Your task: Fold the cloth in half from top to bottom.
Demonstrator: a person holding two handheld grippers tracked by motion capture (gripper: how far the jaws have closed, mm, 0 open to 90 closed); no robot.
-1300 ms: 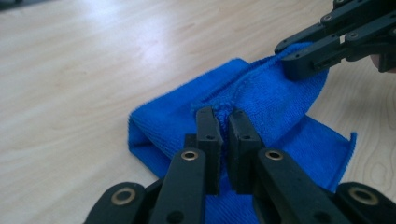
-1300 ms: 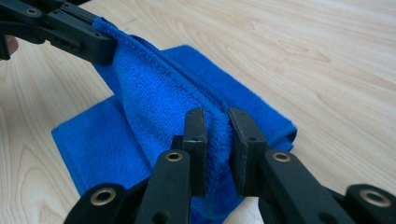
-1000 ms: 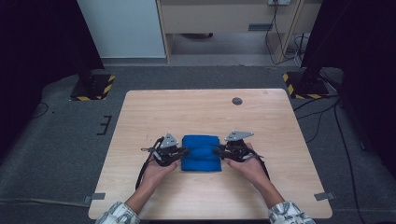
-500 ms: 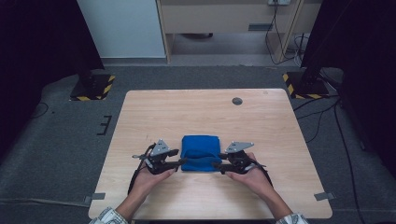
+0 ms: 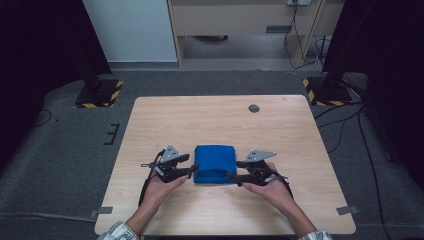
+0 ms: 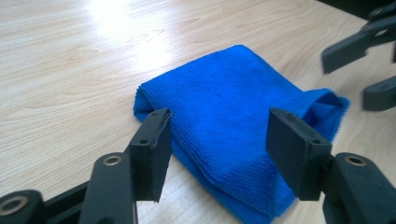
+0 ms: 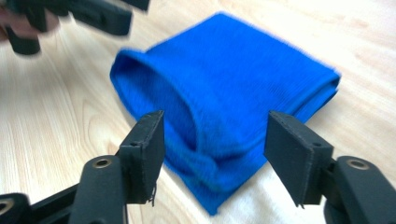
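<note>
On the table (image 5: 165, 120), the folded blue cloth (image 5: 215, 163) lies a little toward 6 o'clock of centre, with the left gripper (image 5: 190, 170) at its 9 o'clock side and the right gripper (image 5: 231, 177) at its 3 o'clock side. Both have just been opening: their jaws stand apart with the cloth's near corners between them, pads clear of it. To finish the release cleanly, I judge each should back straight out level so no pad drags the fold open; no container is on the table.
</note>
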